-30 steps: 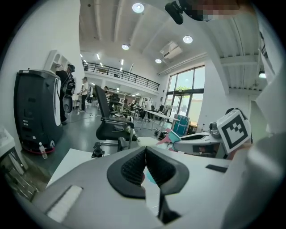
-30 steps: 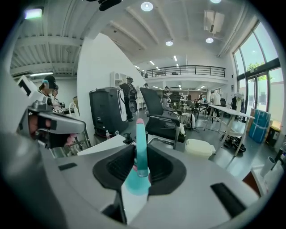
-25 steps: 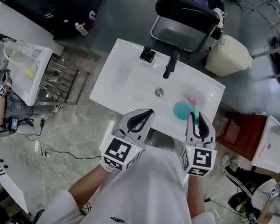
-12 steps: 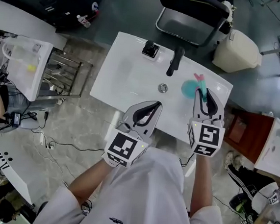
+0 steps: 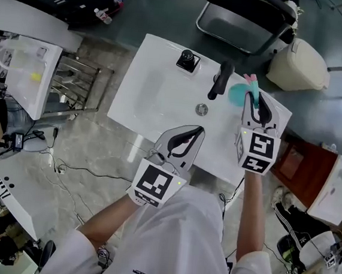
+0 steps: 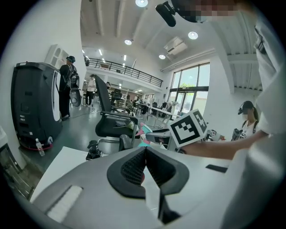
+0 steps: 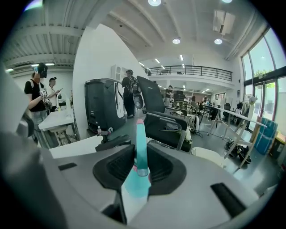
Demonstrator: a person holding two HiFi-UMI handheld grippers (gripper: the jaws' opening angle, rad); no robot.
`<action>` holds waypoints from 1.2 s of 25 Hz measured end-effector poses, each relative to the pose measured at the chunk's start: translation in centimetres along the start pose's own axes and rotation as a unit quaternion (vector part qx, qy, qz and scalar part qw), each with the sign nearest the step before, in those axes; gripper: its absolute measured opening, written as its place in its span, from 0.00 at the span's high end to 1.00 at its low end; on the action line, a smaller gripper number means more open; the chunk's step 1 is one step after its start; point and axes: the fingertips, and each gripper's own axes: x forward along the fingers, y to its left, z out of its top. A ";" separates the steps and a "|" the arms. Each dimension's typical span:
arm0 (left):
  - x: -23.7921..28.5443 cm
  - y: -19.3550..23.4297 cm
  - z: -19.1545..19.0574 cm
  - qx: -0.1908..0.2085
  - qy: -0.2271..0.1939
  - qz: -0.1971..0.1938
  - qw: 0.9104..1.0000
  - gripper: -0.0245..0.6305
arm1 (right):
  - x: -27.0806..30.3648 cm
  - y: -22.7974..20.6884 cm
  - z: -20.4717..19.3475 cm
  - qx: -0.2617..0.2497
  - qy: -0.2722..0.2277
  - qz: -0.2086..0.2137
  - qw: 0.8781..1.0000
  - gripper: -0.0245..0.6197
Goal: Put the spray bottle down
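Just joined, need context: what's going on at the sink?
A person works two grippers over a white sink. The right gripper is shut on a teal spray bottle at the basin's far right, beside the black faucet, not yet released. The left gripper is shut and empty, over the near edge.

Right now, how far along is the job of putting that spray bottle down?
Done: the teal spray bottle is off any surface and has been brought to the white washbasin's far corner, beside the black faucet. In hand: the right gripper has its jaws closed on the bottle. Left: lower it onto a surface and open the jaws. The left gripper is shut and empty.
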 end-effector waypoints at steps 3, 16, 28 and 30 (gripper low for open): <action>0.9 0.4 -0.5 -0.008 0.004 0.000 1.000 0.96 | 2.2 -0.3 -0.6 -0.002 0.010 0.003 1.000 0.83; 2.4 1.5 -0.3 -0.020 0.007 0.003 1.000 0.96 | 5.5 -0.6 -3.1 -0.027 0.015 -0.003 1.000 0.83; 1.5 0.0 0.0 -0.010 0.002 -0.007 1.000 0.96 | 5.2 -0.5 -3.3 -0.035 0.025 0.001 0.999 0.78; 1.0 -0.2 0.1 -0.007 -0.001 -0.007 1.000 0.96 | 4.6 -0.6 -3.0 -0.030 0.021 0.002 0.999 0.77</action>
